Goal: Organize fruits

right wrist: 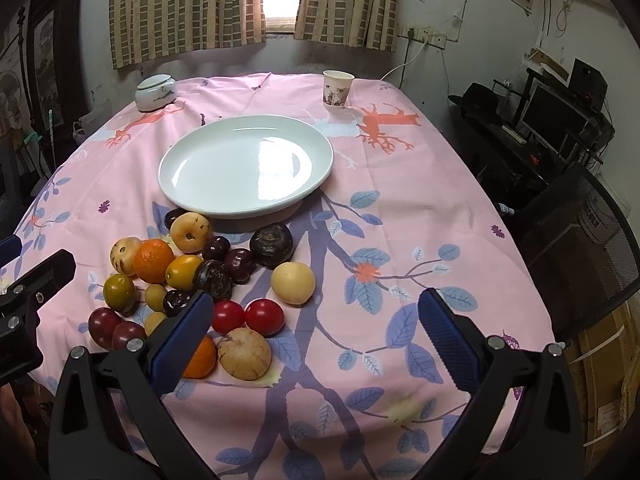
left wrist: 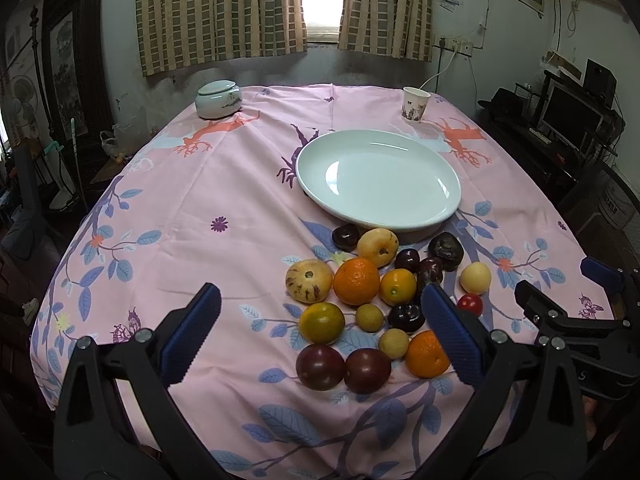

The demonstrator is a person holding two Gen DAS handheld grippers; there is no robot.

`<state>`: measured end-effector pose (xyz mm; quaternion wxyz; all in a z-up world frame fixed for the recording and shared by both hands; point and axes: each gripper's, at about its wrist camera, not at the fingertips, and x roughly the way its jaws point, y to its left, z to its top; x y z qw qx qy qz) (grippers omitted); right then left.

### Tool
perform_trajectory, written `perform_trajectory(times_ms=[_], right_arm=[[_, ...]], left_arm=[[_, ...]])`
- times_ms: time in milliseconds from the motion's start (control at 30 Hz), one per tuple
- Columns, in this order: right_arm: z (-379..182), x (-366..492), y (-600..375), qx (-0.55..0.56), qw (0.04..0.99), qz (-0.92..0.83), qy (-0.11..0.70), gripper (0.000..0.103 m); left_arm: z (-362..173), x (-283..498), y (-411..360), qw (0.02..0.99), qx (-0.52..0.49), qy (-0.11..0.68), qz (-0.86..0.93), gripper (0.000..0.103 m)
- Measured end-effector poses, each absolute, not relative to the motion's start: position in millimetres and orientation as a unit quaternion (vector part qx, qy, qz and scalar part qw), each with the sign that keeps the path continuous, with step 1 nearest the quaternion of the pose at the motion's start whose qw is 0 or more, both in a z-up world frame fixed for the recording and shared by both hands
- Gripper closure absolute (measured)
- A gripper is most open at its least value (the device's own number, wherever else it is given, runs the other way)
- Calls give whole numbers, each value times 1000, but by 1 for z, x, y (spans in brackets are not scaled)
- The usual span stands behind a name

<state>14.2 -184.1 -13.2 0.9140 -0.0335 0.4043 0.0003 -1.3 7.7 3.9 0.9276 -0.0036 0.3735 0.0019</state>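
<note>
Fruits (left wrist: 360, 304) are crowding the desk's near edge below the empty plate (left wrist: 378, 178); you're holding both grippers' (left wrist: 320, 336) (right wrist: 316, 336) jaws spread, and nudging one round fruit risks rolling neighbours off.

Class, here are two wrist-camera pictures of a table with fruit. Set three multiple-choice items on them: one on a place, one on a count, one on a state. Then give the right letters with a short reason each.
1. Where does the paper cup stand?
A. on the plate
B. among the fruits
C. near the far edge of the table, beyond the plate

2. How many small bright red fruits lie side by side in the right wrist view?
A. two
B. four
C. none

3. What is the state of the white plate?
A. piled with fruit
B. empty
C. upside down

Answers:
1 C, the cup stands on the cloth behind the plate.
2 A, two red ones lie next to each other near the right gripper.
3 B, its surface is bare, and all the fruits lie on the tablecloth in front of it.
</note>
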Motion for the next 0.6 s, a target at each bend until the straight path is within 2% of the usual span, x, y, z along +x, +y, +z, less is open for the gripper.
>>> perform_trajectory(times_ms=[600], right_arm=[[-12,13,-185,-29,914,1,405,1]], left_arm=[[4,-2,8,928,-4,373,2,2]])
